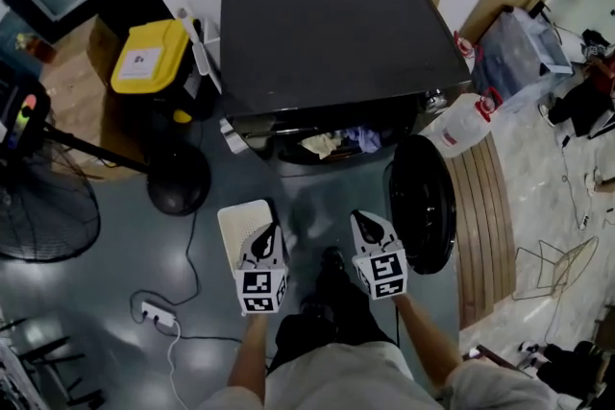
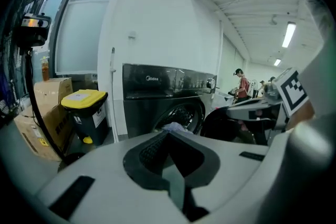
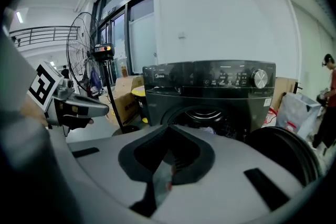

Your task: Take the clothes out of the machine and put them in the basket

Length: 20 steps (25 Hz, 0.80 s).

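Floor: basket [image 1: 233,224] below left claw [image 1: 272,230], seemingly empty.
Machine [image 1: 336,34]: clothes [image 1: 338,143] ahead, not yet taken.
Right claw [image 1: 356,218], left claw: pressed together, empty.

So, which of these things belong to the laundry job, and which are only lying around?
For the job:
washing machine, open door, clothes in the drum, white basket, left tool, right tool, both shut and empty.

Just lying about:
yellow-lidded bin, fan, power strip, white jug, cardboard box.
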### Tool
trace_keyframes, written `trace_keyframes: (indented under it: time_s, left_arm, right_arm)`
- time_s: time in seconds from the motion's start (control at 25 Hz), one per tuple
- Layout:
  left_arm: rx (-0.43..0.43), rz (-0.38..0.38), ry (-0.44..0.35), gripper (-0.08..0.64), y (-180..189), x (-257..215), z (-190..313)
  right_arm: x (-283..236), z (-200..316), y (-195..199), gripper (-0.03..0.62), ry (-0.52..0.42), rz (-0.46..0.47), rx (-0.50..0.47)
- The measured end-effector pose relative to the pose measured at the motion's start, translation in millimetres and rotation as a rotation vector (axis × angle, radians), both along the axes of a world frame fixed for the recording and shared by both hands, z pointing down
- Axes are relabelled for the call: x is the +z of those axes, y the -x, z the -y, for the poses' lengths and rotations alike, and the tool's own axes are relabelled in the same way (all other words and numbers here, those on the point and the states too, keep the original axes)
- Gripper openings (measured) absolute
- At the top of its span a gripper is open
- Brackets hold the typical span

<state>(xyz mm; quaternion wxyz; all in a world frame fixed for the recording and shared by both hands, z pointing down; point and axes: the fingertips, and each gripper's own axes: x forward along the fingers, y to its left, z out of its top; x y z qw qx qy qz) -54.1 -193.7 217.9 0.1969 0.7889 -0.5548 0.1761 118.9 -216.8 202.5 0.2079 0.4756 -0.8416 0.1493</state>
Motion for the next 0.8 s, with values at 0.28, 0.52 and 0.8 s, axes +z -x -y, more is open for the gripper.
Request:
trace_keyframes:
  time_s: [0.28,0.52,0.8]
  left_arm:
    - [-0.034,-0.003,-0.029,0.018,18,107,24]
    - [-0.043,-0.015,-0.063,0.018,21,196,43]
    - [-0.031,-0.019,-0.125,0.018,21,270,68]
  right_arm:
    - [105,32,7,0.023,-0.036,0.014,0.016]
    - [190,53,6,0.023,-0.082,0.011,0.015]
    - [270,76,6,0.023,-0.139,0.015,0.018]
